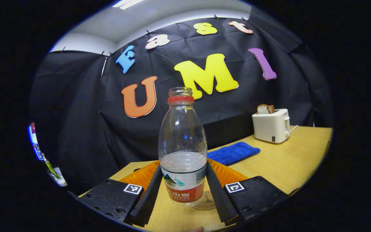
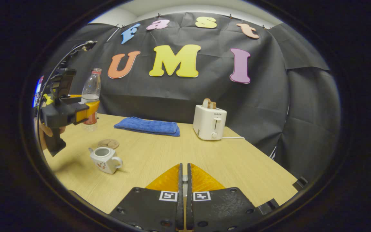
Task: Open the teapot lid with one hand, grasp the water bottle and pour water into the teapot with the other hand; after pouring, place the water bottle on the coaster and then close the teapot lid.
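A clear water bottle, uncapped with a red neck ring and about half full, stands upright between the fingers of my left gripper, which is shut on its labelled lower part. A round coaster lies just under and behind the bottle's base; whether they touch is unclear. In the right gripper view the left gripper holds the bottle at the far left, behind the coaster. The white teapot sits lidless on the table. My right gripper is shut, with a small pale piece of the lid between its fingers.
A folded blue cloth lies at the back of the wooden table. A white toaster with bread in it stands to its right, its cord trailing right. A hand holds the left gripper's grip.
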`<state>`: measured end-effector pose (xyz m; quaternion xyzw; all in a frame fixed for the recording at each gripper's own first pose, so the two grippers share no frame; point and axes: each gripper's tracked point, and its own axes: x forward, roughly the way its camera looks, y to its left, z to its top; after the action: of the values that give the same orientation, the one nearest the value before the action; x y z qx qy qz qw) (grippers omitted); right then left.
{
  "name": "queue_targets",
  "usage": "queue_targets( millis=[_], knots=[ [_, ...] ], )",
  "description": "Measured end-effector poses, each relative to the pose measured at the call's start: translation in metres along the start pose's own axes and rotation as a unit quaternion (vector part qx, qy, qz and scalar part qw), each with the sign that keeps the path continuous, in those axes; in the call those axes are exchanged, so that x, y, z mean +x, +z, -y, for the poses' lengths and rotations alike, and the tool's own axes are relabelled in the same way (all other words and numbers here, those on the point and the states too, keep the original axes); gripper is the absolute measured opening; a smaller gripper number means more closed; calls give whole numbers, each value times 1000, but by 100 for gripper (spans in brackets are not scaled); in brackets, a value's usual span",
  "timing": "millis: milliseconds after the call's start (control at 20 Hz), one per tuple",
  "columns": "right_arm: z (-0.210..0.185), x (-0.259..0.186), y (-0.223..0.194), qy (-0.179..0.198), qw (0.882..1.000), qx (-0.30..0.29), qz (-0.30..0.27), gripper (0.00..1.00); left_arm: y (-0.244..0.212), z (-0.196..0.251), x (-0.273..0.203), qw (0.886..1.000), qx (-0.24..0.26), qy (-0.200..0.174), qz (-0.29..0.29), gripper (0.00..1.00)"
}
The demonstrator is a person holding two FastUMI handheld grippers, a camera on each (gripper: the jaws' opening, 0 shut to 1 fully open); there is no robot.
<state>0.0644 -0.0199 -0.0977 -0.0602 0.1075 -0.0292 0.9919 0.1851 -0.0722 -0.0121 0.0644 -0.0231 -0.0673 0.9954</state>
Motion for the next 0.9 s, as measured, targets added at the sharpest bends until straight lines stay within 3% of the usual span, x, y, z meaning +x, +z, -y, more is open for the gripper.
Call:
queue_targets(
  millis=[200, 350, 500, 900],
  knots=[
    [3, 7, -5, -4, 1000, 1, -5, 3, -18, 23, 8, 995, -77, -54, -22, 79],
    [3, 9, -5, -7, 1000, 4, -4, 3, -27, 31, 6, 991, -102, -82, -24, 79],
    [-1, 8, -5, -5, 1000, -1, -2, 3, -30, 30, 15, 993, -83, -77, -20, 79],
    [-8, 11, -13, 0, 1000, -10, -9, 3, -69, 28, 35, 993, -57, -69, -72, 79]
  ],
)
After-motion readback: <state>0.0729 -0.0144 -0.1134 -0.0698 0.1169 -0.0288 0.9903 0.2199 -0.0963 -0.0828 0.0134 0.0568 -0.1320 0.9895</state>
